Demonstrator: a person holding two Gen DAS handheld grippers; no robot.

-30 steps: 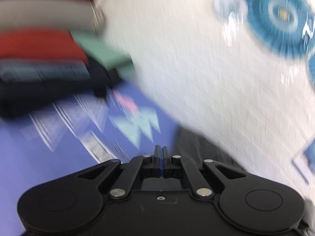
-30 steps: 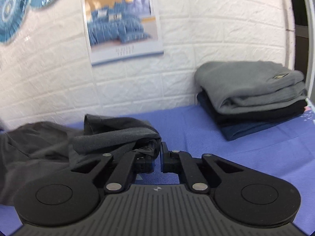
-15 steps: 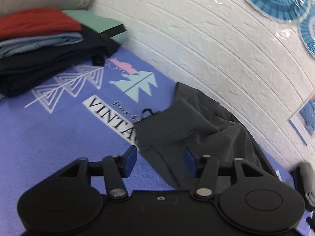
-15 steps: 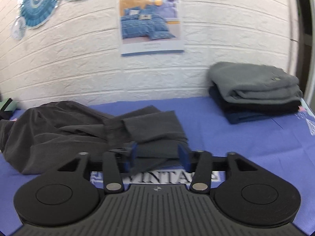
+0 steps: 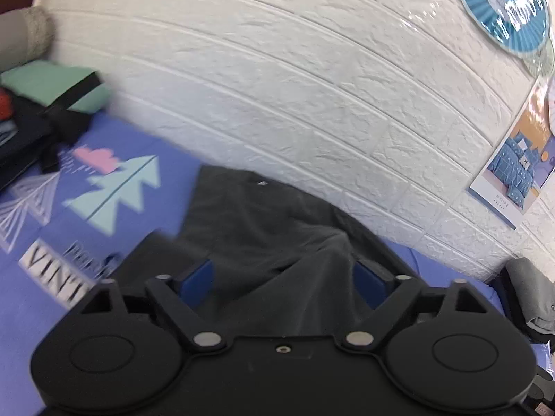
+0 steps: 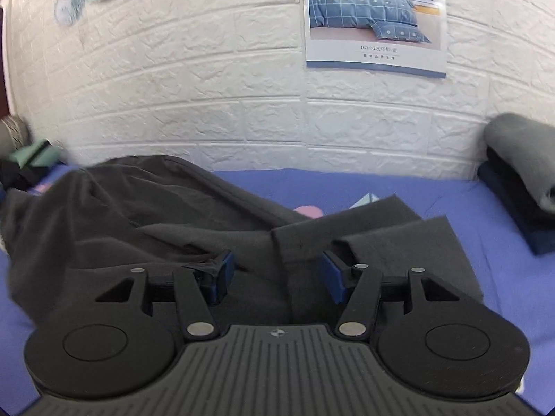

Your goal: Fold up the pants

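Both my left gripper (image 5: 282,286) and right gripper (image 6: 275,275) hang wide open, empty, above the crumpled dark grey pants (image 6: 145,218). Step in hand, I judge: choosing grasp points. Next needs the overlapping leg ends at centre right (image 6: 392,228) pinched and drawn flat.

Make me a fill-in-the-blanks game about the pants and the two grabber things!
1. The pants lying on the bed sheet are dark ____.
2. The jaws of the left gripper and the right gripper are both ____.
3. The sheet under the pants is ____ in colour.
4. The poster on the brick wall shows a ____.

Missing words: grey; open; blue; bed
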